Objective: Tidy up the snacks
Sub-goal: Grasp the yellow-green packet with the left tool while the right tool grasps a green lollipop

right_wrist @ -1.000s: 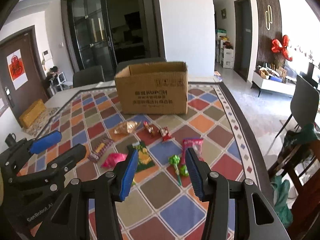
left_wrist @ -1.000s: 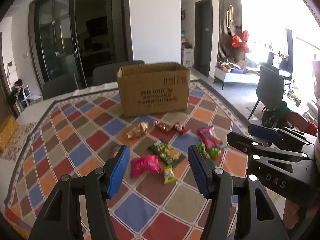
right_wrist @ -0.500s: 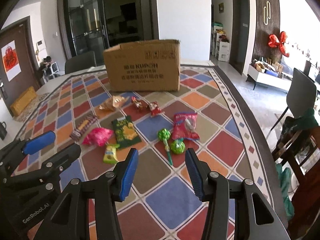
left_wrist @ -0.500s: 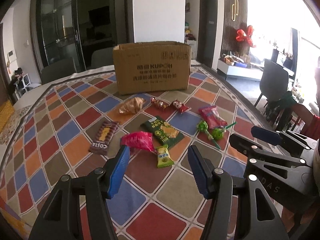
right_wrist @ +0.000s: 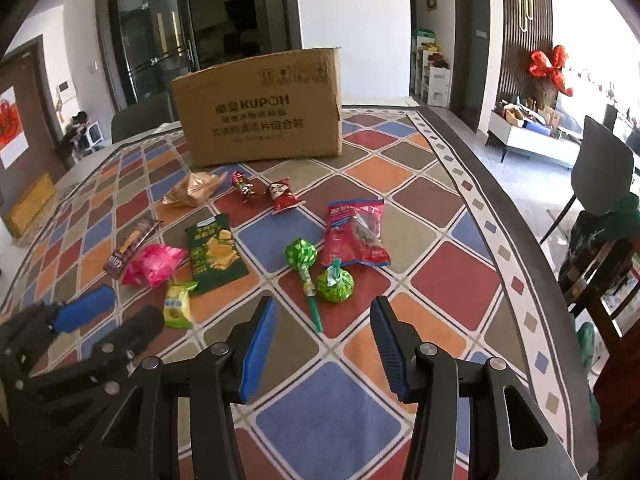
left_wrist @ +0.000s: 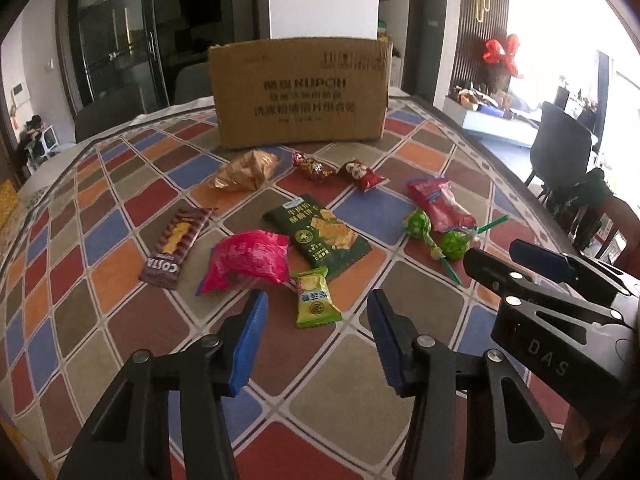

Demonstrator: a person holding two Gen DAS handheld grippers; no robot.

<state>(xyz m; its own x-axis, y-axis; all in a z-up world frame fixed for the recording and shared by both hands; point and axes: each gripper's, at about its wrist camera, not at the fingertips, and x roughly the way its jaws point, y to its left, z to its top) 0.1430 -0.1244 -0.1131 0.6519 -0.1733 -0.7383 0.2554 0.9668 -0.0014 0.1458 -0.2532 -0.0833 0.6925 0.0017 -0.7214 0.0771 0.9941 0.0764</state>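
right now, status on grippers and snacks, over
Left gripper open, empty. Right gripper open, empty. Snacks loose before cardboard box; small green packet nearest left. Nothing blocking.

Snacks [right_wrist: 216, 254] before cardboard box [right_wrist: 260, 120]

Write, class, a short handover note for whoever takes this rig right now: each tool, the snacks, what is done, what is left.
Left tool: open, empty, low over the yellow-green packet.
Right tool: open, empty, near the two green lollipops.
Snacks: all loose on the tablecloth before the box, including the pink bag, the green cracker pack and the Costa bar.
Done: nothing gripped.
Left: every snack, presumably into the box.
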